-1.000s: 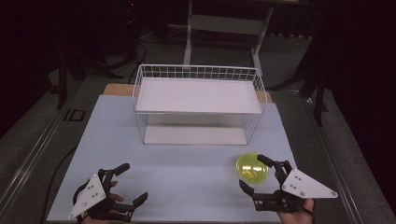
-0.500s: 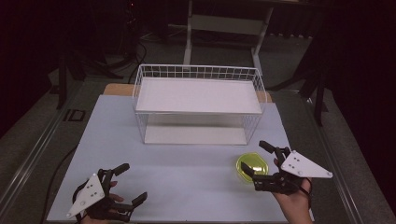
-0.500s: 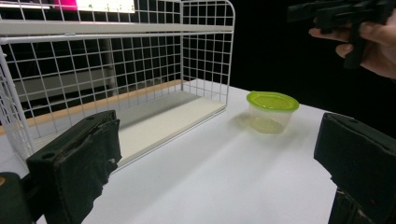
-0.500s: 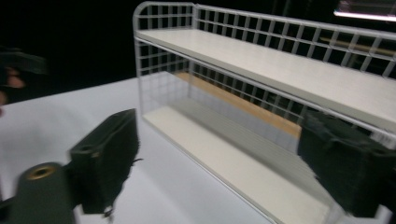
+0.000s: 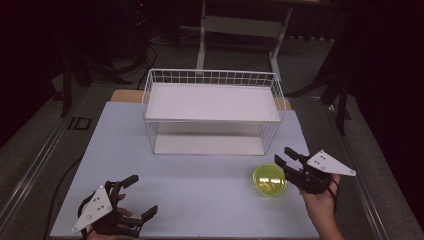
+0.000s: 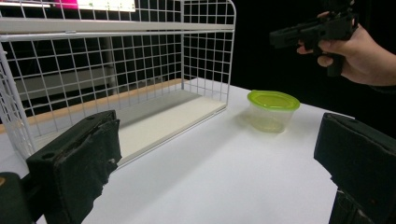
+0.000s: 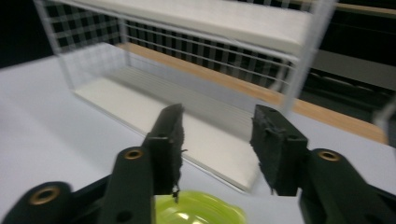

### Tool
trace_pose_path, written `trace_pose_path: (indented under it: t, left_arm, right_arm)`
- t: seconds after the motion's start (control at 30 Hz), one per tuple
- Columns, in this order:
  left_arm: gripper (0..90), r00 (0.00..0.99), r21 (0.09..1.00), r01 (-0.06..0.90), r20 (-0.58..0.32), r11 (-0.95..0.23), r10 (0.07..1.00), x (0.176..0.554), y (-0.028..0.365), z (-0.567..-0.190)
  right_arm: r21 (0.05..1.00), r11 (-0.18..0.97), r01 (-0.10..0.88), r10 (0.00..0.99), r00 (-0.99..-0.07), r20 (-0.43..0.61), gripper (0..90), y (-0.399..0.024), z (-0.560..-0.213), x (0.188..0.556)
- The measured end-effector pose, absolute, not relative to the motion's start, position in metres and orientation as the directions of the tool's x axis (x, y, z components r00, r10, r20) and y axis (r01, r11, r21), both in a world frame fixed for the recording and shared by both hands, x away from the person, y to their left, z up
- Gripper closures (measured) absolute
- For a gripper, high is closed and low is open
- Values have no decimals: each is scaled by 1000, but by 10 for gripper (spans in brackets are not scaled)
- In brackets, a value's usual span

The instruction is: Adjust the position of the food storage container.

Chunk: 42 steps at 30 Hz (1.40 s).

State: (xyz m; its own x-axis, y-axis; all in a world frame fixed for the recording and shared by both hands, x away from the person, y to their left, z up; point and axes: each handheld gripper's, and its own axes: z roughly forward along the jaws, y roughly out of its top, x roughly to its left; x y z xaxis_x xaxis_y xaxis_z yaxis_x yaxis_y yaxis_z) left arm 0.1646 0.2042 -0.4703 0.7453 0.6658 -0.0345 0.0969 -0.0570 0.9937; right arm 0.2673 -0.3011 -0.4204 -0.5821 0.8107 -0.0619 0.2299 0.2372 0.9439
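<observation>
A small clear container with a yellow-green lid (image 5: 270, 180) stands on the white table, in front of the rack's right end. My right gripper (image 5: 283, 156) hovers at its right rim, a little above it. Its jaws have just been closing and now stand partly apart with nothing between them. In the right gripper view the lid (image 7: 201, 212) lies below the right gripper (image 7: 217, 140). My left gripper (image 5: 142, 196) rests near the front left edge, wide open and empty. The left gripper view shows the container (image 6: 273, 109) and, above it, the right gripper (image 6: 280, 37) in a hand.
A white wire rack with two shelves (image 5: 212, 102) stands at the middle back of the table (image 5: 200, 175); its lower shelf (image 7: 154, 107) is bare. Dark floor and frame legs surround the table.
My right gripper has moved left and forward, over to the container's right rim, and its jaws have narrowed. The left gripper has stayed put.
</observation>
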Motion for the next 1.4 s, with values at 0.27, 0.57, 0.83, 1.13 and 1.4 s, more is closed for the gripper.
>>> trace_pose_path:
  t: [0.27, 0.57, 0.83, 1.13, 1.4]
  left_arm:
    - [11, 746, 993, 94, -26, -65, 666, 164, 203, -470]
    - [11, 748, 993, 88, -16, -75, 664, 164, 201, -470]
    - [11, 748, 993, 86, -14, -75, 664, 163, 201, -470]
    - [11, 744, 995, 65, 1, -74, 668, 161, 200, -468]
    - [11, 744, 995, 63, 5, -78, 669, 161, 199, -468]
  right_arm:
    - [904, 280, 322, 829, -557, -59, 836, -323, -443, 275]
    - [847, 309, 432, 858, -510, -53, 900, -343, -470, 280]
    - [805, 305, 509, 872, -489, -20, 900, -350, -491, 280]
    - [762, 309, 569, 855, -517, 39, 900, -352, -511, 275]
    - [745, 325, 583, 826, -558, 77, 900, -342, -520, 274]
